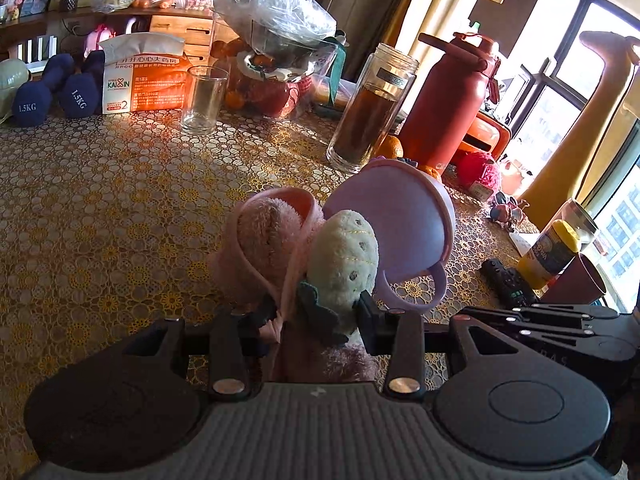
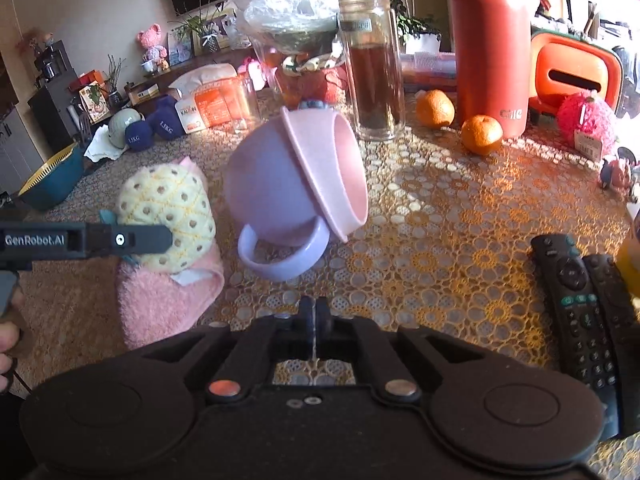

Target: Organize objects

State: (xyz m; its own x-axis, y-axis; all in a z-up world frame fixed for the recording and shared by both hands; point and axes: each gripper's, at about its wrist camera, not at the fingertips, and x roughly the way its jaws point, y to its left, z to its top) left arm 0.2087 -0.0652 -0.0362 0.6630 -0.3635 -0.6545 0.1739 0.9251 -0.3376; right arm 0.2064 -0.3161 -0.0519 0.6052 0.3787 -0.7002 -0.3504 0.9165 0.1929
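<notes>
One plush pineapple (image 1: 344, 256) sits clamped in left claw (image 1: 320, 312).

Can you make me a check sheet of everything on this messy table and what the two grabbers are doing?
Surface: table with a gold flower-pattern cover, sunlit.
Job's things: plush pineapple on a pink towel; purple cup on its side, pink bowl nested in it.
Clutter: tea jar, red bottle, two oranges, remotes, dumbbells, empty glass.
Grippers: left gripper shut on the plush pineapple; right gripper shut, empty.
Cables: nothing seen.
Surroundings: window, shelves with plants.
</notes>
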